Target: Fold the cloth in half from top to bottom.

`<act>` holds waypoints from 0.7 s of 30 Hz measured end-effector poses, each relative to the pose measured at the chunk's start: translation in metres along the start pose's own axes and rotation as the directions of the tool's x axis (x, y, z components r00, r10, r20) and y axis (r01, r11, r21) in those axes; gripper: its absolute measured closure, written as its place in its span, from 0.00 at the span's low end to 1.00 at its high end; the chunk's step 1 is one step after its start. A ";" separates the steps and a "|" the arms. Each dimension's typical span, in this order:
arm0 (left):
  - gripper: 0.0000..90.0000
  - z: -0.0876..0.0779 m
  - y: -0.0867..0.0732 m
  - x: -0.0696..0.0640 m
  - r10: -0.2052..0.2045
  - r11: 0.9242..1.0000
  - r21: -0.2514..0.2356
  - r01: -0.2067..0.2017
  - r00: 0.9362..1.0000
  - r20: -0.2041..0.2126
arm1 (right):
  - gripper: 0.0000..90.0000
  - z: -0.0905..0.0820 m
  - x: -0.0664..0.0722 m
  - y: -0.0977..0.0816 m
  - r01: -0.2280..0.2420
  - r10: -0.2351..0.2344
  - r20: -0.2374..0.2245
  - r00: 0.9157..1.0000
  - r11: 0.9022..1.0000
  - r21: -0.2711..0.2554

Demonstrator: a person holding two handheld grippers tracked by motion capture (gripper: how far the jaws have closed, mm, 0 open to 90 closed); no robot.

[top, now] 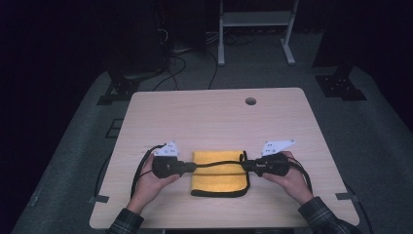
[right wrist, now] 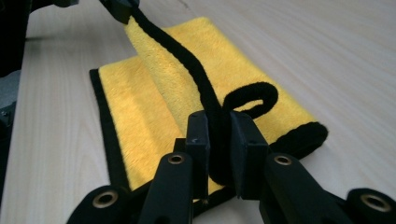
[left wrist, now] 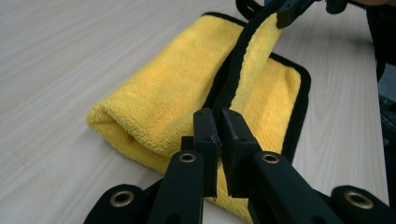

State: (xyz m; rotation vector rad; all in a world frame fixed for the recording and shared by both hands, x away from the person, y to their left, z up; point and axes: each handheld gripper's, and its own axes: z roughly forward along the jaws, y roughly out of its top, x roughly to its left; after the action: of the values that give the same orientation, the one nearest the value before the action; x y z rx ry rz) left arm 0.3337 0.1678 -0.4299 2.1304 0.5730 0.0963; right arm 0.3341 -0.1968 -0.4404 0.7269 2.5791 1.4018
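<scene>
- Tabletop (top: 214, 117): pale wood-grain board with rounded corners; a small round hole (top: 251, 101) sits near the far edge, right of centre.
- Yellow cloth (top: 216, 178): plush, bound with a black border, folded into a rectangle and lying on the tabletop near the near edge, about midway between the left and right edges. One black-bound edge is raised off the folded stack and stretched taut between the two tools; the rest lies flat.
- Left tool (top: 191, 166): held in the person's left hand at the cloth's left side, jaws pressed together on the raised black border; in the left gripper view (left wrist: 220, 122) the border runs up from between the pads.
- Right tool (top: 245, 165): held in the right hand at the cloth's right side, jaws pinching the same border; in the right gripper view (right wrist: 219, 126) a small black loop (right wrist: 250, 95) of the binding curls just beyond the pads.
</scene>
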 end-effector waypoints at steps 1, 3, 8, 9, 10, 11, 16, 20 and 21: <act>0.95 0.000 -0.001 -0.001 -0.001 1.000 0.003 0.001 1.000 0.002 | 0.86 0.000 0.002 -0.001 0.005 -0.005 -0.001 1.000 1.000 0.004; 0.95 0.000 -0.005 -0.003 -0.005 1.000 0.012 0.004 1.000 0.010 | 0.86 0.000 0.007 -0.004 0.010 -0.010 -0.006 1.000 1.000 0.015; 0.95 0.001 -0.011 -0.009 -0.004 0.999 0.036 0.003 1.000 0.024 | 0.86 0.001 0.013 -0.009 0.024 -0.023 -0.015 1.000 0.999 0.043; 0.95 0.002 -0.012 -0.011 -0.002 0.999 0.042 0.001 1.000 0.024 | 0.86 0.002 0.014 -0.010 0.027 -0.026 -0.015 1.000 0.999 0.043; 0.95 0.002 -0.013 -0.011 0.002 0.999 0.051 -0.003 1.000 0.024 | 0.86 0.004 0.015 -0.011 0.026 -0.025 -0.017 1.000 0.998 0.050; 0.94 0.003 -0.014 -0.012 0.003 0.998 0.055 -0.004 1.000 0.025 | 0.86 0.005 0.015 -0.012 0.029 -0.028 -0.018 0.999 0.998 0.057; 0.94 0.008 -0.019 -0.011 -0.003 0.996 0.093 0.000 1.000 0.030 | 0.84 0.010 0.018 -0.017 0.034 -0.033 -0.019 0.999 0.996 0.088; 0.93 0.011 -0.022 -0.012 -0.003 0.994 0.110 -0.001 0.999 0.035 | 0.82 0.012 0.019 -0.021 0.033 -0.031 -0.024 0.999 0.993 0.109; 0.92 0.011 -0.022 -0.013 -0.004 0.994 0.112 0.000 0.999 0.038 | 0.80 0.011 0.020 -0.022 0.034 -0.032 -0.025 0.999 0.993 0.111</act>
State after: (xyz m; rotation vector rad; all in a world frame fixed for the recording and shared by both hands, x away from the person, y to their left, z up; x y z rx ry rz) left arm 0.3172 0.1648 -0.4523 2.2356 0.5695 0.0231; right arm 0.3128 -0.1893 -0.4623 0.6835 2.6921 1.2728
